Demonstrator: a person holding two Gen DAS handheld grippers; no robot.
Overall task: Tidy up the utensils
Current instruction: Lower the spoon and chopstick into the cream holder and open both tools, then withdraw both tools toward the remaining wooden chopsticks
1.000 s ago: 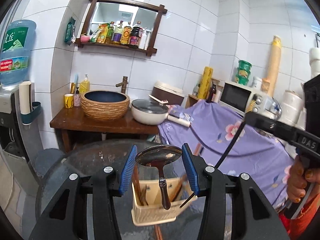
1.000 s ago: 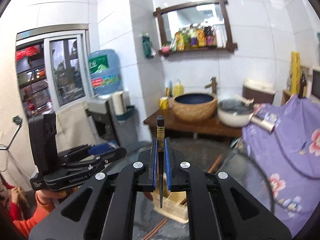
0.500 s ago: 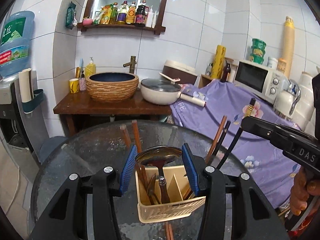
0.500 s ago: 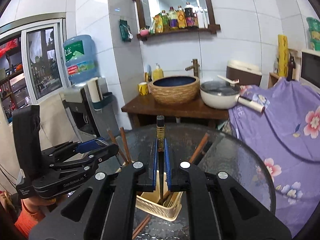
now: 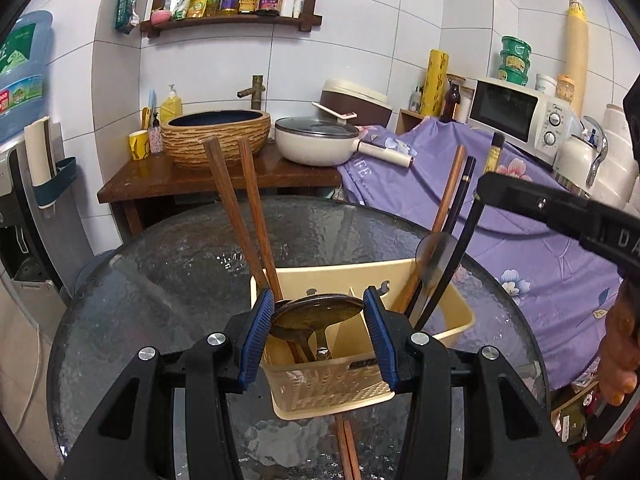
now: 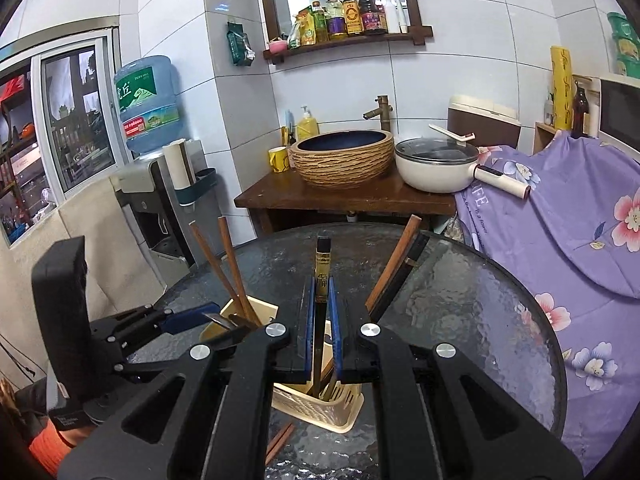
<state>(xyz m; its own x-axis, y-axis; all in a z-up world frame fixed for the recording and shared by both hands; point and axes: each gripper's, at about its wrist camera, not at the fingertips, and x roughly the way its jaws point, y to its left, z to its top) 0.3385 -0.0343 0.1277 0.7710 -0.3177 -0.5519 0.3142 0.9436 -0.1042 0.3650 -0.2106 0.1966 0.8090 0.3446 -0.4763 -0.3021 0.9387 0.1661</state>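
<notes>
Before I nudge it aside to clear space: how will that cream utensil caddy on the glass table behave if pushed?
The caddy looks like thin perforated plastic, so probably light. Long wooden chopsticks lean well above its rim, so it may be top-heavy and tip toward them. The glass table looks slick, so it likely slides easily rather than gripping.

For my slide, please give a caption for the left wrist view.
Left gripper holds a metal spoon by its bowl over a cream plastic utensil basket on a round glass table.

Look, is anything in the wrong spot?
Yes: a pair of brown chopsticks lies flat on the glass table, partly under the yellow utensil basket, while the other chopsticks stand inside it.
</notes>
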